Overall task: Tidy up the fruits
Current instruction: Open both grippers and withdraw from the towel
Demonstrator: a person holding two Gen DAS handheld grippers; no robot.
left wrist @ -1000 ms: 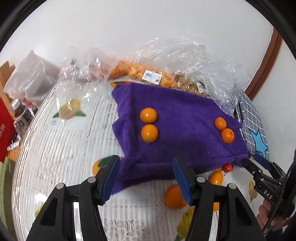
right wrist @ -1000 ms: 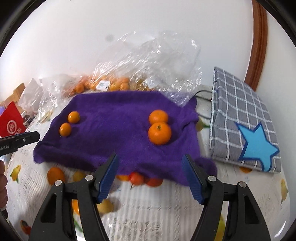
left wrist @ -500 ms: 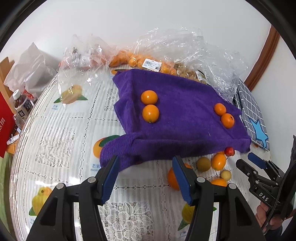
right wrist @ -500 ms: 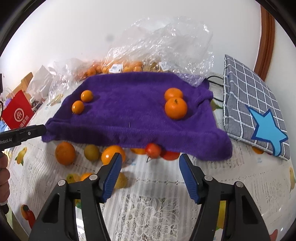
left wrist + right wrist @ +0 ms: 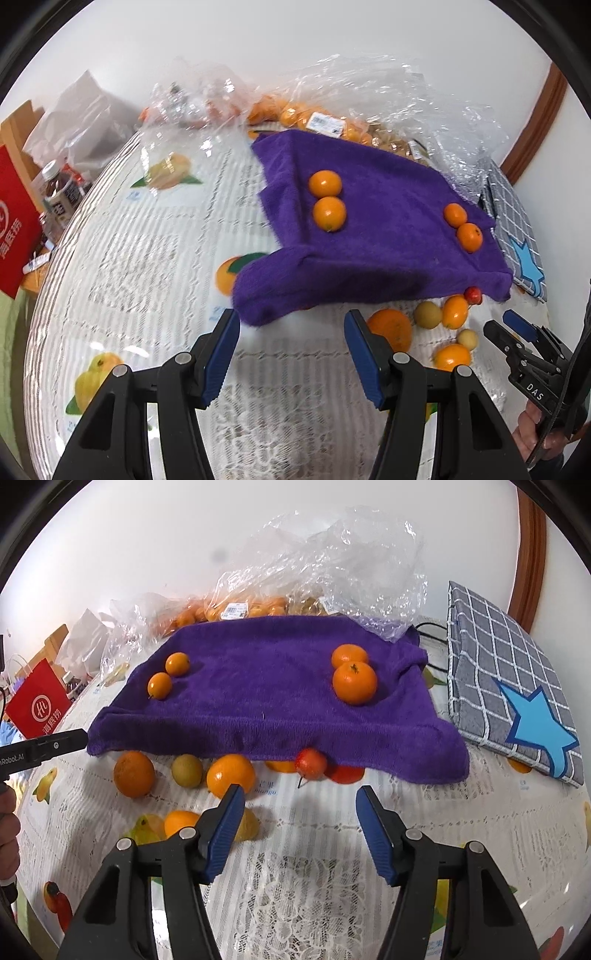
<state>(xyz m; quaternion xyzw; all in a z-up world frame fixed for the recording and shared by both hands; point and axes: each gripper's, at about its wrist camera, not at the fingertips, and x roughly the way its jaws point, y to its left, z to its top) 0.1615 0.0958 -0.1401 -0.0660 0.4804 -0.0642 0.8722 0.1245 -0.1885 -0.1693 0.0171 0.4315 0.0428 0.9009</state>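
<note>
White wall [image 5: 147, 535], brown wooden trim [image 5: 532, 554], lace-covered table [image 5: 314, 904]

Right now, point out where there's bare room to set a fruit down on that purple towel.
The purple towel is bare across its middle, between the two small oranges on its left and the two bigger oranges on its right. Its near edge is crowded: loose fruit lies along it on the tablecloth, some tucked under.

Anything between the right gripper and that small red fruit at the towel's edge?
No. In the right wrist view, only bare tablecloth separates the closing right gripper from the red fruit.
</note>
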